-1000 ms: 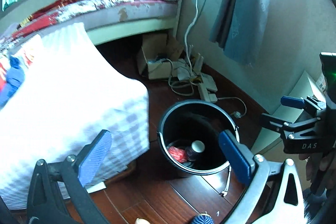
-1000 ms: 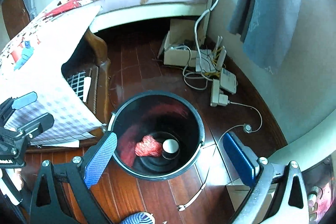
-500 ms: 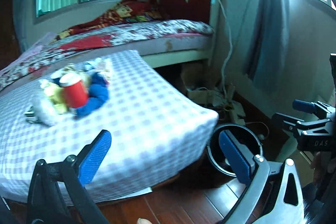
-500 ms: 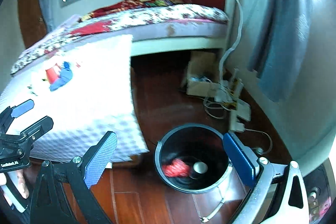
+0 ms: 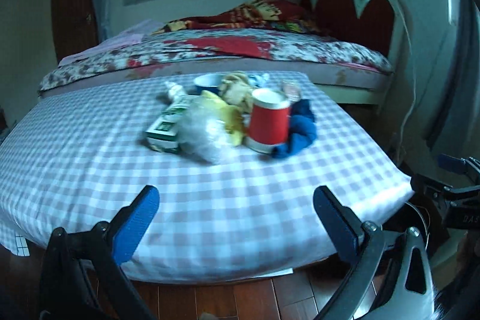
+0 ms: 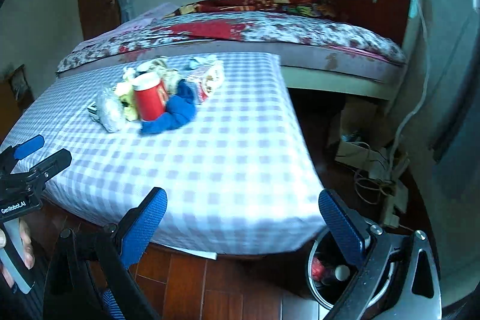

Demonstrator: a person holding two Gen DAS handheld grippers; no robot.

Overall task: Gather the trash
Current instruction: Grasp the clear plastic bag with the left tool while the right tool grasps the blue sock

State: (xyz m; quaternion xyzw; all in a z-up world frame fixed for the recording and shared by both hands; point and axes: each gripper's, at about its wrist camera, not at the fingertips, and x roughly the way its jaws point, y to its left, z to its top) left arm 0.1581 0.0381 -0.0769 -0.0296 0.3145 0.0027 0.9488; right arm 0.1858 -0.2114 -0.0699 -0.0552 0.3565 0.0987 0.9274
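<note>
A pile of trash lies on the checked tablecloth point(image 5: 210, 200): a red paper cup point(image 5: 270, 122), a crumpled blue rag point(image 5: 300, 131), a white plastic wad point(image 5: 204, 134), a green and white carton point(image 5: 165, 128) and yellow wrappers. The right wrist view shows the same cup point(image 6: 150, 98), the rag point(image 6: 177, 113) and a red-white snack box point(image 6: 210, 80). My left gripper point(image 5: 237, 215) is open and empty at the table's near edge. My right gripper point(image 6: 243, 218) is open and empty above the table's near right corner. The black bin point(image 6: 330, 272) stands on the floor below, holding a red wad and a bottle.
A bed point(image 5: 240, 50) with a red headboard runs behind the table. Cables, power strips and a cardboard box point(image 6: 375, 164) lie on the wooden floor by the right wall. The bin's rim point(image 5: 420, 218) shows at the table's right corner.
Both grippers have swung up from over the bin to face the tabletop. The trash pile has come into view ahead. Both stay open and empty.
</note>
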